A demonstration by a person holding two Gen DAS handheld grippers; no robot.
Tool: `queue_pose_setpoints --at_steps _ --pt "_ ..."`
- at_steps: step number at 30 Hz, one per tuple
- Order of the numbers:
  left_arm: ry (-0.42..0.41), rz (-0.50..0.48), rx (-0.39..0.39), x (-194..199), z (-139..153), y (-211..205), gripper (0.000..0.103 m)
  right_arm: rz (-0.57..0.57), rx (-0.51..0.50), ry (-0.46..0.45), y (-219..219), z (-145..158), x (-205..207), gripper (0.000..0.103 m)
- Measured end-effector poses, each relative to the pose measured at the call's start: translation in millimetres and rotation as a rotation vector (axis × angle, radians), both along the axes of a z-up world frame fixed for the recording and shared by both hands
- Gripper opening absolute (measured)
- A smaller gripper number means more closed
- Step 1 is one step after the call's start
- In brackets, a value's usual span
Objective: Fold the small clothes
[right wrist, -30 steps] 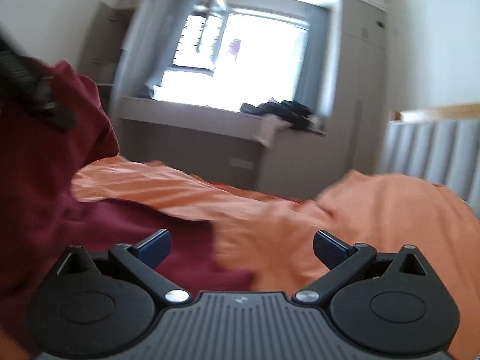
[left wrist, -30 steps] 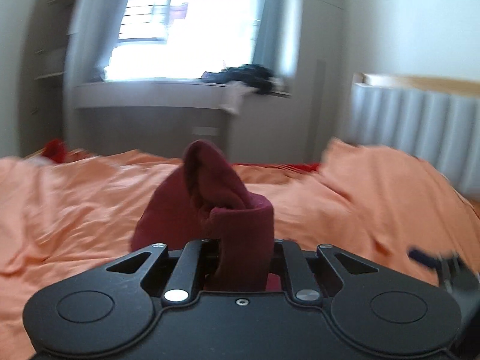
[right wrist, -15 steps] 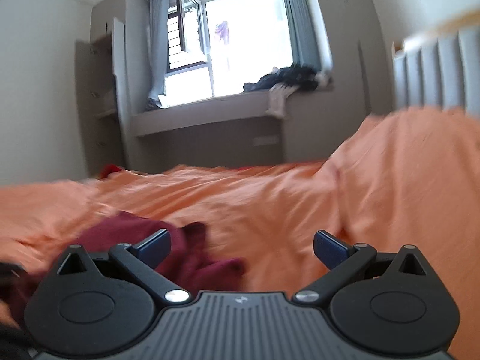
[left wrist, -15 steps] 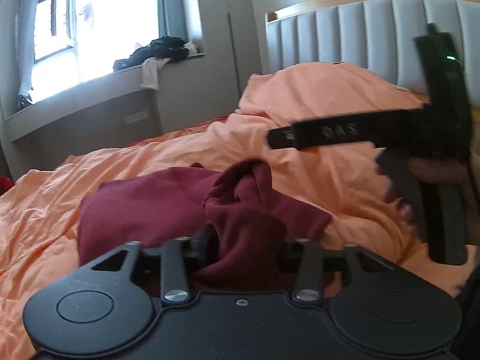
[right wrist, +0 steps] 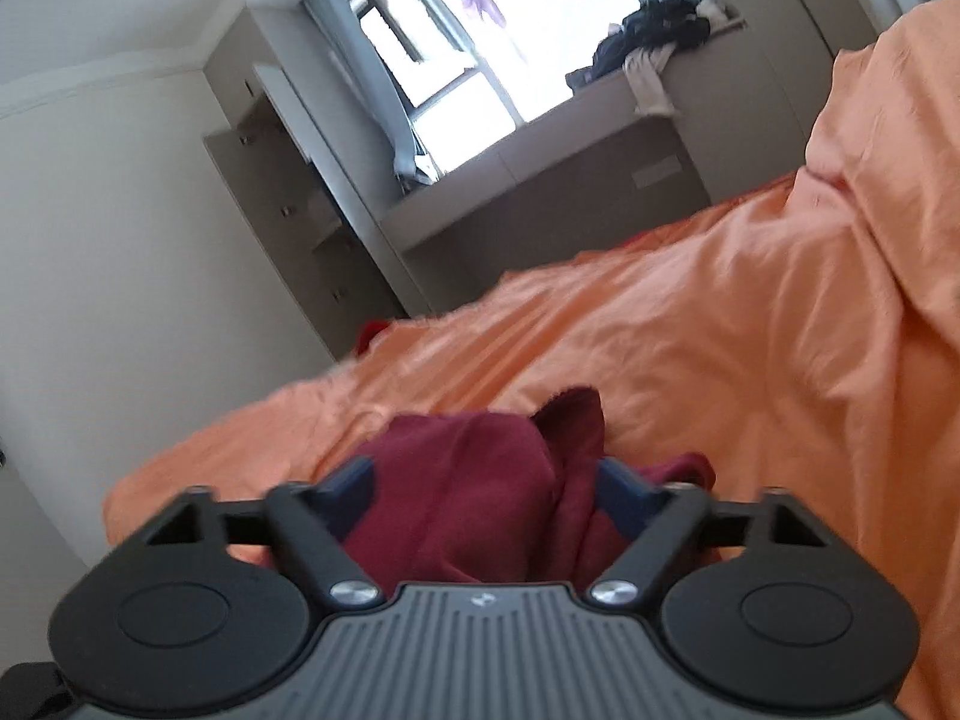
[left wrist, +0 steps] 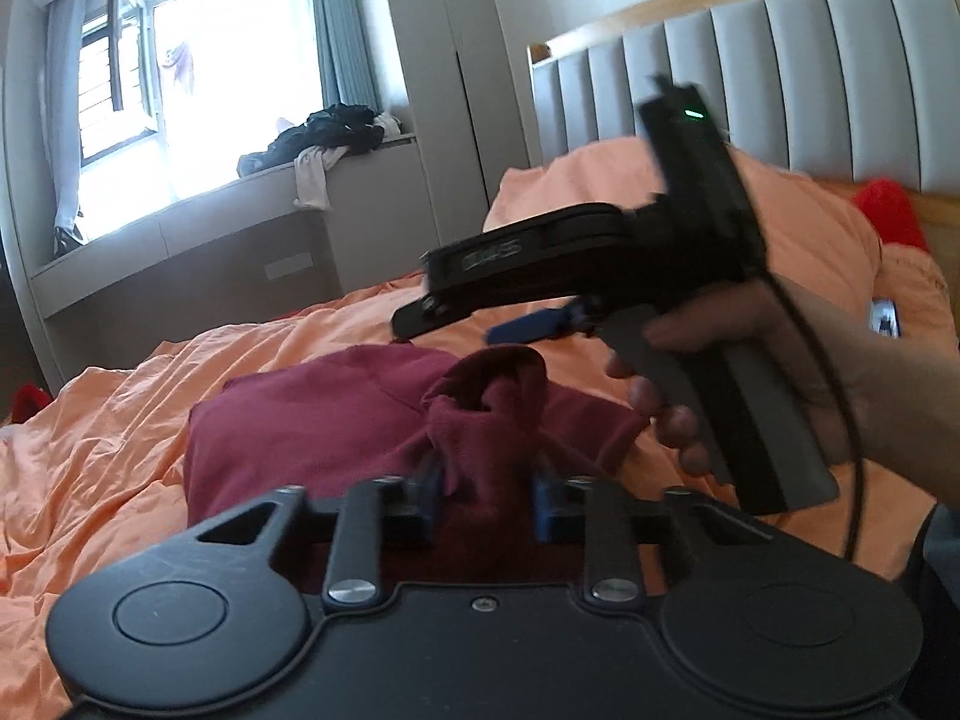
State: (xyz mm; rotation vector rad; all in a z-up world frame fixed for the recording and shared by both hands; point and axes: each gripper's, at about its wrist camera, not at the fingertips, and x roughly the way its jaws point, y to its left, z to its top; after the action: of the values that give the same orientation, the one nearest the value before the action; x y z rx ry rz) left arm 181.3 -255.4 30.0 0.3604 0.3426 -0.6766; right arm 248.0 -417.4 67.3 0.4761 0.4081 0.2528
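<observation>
- Left gripper point(left wrist: 485, 495): jaws narrow, clamped on a bunched fold of the maroon garment point(left wrist: 312, 420). They have just been closing, with cloth between them. Likely pinning that edge so the piece stays put while the other side gets picked up.
- Maroon garment: lies on the orange bed cover point(left wrist: 120, 420), between the two grippers. Far part is flat in a rough rectangle, looks partly folded. Near part is gathered into a raised knot above the left gripper's jaws. Soft knit, dull finish, creased.
- Right gripper point(right wrist: 486, 495): jaws about mid-width, straddling a hump of the same garment point(right wrist: 468, 480). They have just been closing. The blue pads sit at the cloth's flanks; I read no firm pinch yet. In the left wrist view it hovers just above the garment, tilted, a person's hand point(left wrist: 708, 372) on its handle. Probably lining up a second grab for the next fold.
</observation>
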Motion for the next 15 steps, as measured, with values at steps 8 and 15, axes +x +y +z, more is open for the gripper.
queue_pose_setpoints --at_steps 8,15 --pt "0.017 0.012 -0.018 0 -2 -5 0.015 -0.053 -0.081 0.005 12 -7 3 0.007" --pt "0.024 -0.032 -0.065 -4 3 -19 0.014 -0.124 -0.128 -0.140 0 22 -22 0.005"
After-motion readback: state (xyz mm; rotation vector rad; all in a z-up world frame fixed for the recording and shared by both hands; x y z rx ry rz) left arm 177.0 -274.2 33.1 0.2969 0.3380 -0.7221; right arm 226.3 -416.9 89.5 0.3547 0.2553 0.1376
